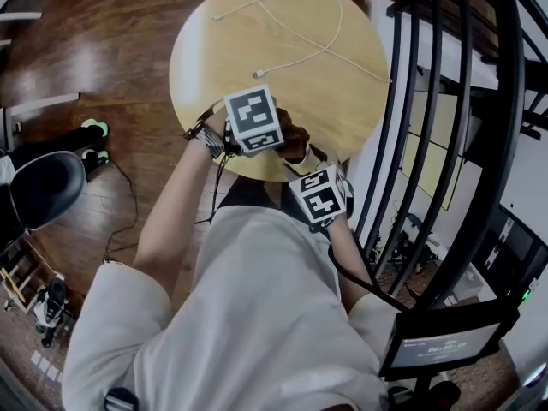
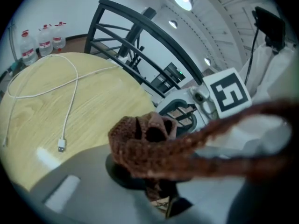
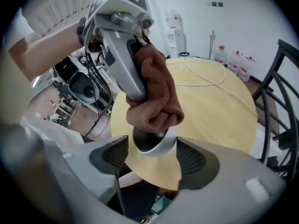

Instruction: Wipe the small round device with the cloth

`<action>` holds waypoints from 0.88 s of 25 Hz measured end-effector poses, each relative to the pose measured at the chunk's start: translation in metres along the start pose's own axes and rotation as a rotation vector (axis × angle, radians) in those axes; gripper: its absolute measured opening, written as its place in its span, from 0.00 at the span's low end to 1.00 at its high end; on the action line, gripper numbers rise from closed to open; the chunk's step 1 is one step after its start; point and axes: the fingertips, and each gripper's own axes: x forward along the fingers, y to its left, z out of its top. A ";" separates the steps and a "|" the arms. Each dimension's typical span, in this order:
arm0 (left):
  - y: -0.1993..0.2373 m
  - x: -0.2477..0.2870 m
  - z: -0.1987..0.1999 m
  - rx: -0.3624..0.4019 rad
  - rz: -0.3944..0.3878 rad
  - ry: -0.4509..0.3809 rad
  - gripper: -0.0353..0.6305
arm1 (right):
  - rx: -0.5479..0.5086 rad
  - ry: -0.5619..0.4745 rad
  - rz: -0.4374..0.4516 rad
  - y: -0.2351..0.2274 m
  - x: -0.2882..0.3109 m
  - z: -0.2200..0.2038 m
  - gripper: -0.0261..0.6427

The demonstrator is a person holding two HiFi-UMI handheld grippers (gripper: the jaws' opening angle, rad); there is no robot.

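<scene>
Small round device (image 3: 158,146) is seen between the two fingers of the right gripper (image 3: 153,157). These fingers stand wide apart, and it seems that each pad lies against the white rim, one on each side, so the device is judged to be clamped there and carried just off the near edge of the table (image 3: 219,111). Because the device is round, no long axis is to be considered. What matters is its dark flat face, which is turned away from the right fingertips and toward the cloth.

The cloth (image 3: 156,92) is clamped in the closed fingers of the left gripper (image 2: 156,171) and is bunched around them. Its lower fold is touching the far part of the dark face, directly beyond the right fingertips. The near part of the face and the rim are not covered.

The wiping is judged to belong to the left hand, which is the nearer one to the face. The cloth should be drawn across the face toward the right fingers, while the device is only kept steady by the right hand.
</scene>
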 end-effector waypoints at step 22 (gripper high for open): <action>0.056 0.045 -0.026 0.037 0.131 0.357 0.18 | 0.069 -0.076 -0.045 0.016 -0.006 0.014 0.50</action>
